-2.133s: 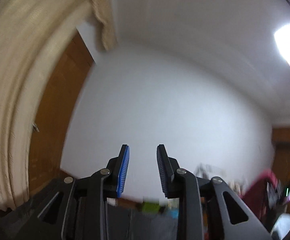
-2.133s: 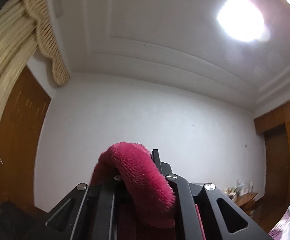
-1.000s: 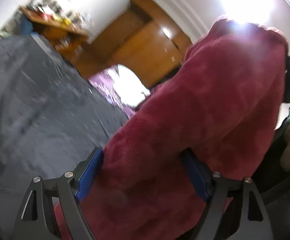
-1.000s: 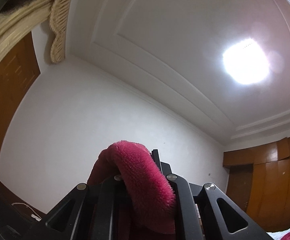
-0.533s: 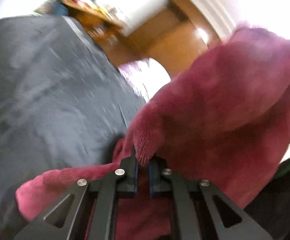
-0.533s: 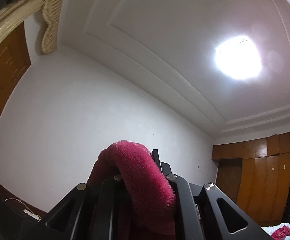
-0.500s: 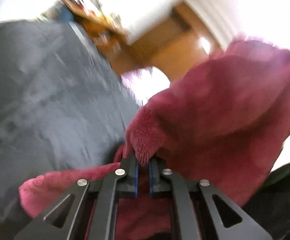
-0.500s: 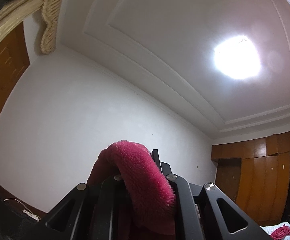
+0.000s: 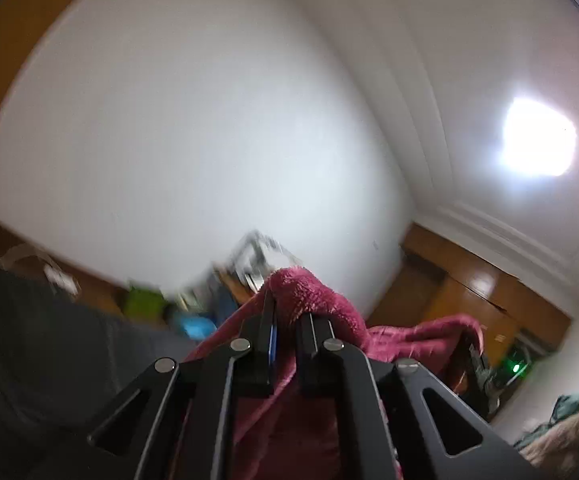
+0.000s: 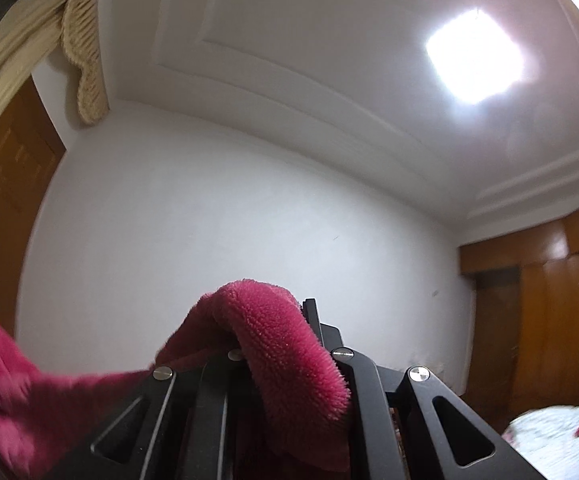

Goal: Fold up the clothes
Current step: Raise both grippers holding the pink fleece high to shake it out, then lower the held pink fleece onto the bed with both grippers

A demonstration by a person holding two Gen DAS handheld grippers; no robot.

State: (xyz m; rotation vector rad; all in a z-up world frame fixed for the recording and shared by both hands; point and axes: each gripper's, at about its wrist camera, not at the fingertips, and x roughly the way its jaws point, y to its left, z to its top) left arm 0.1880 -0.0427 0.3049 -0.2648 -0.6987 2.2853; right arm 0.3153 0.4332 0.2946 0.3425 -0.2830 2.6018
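Note:
A fluffy dark-red garment [image 9: 321, 304] is pinched between the blue pads of my left gripper [image 9: 287, 312], which is shut on it and tilted up toward the wall. The cloth stretches away to the right [image 9: 429, 336]. My right gripper [image 10: 277, 328] is also shut on the same red garment [image 10: 281, 340]; a fold drapes over its fingers and the cloth trails off to the lower left [image 10: 5, 392]. Both grippers hold the garment up in the air.
A dark grey surface [image 9: 41, 344] lies at the lower left of the left wrist view, with a cluttered wooden shelf [image 9: 225, 284] behind. Wooden wardrobes [image 10: 549, 312] line the right. A white bed [image 10: 557, 428] is at lower right. A ceiling light [image 10: 477, 56] glares overhead.
My left gripper closed on the red garment and swung upward with it, from facing the grey surface to facing the wall and ceiling. My right gripper kept its hold and turned slightly.

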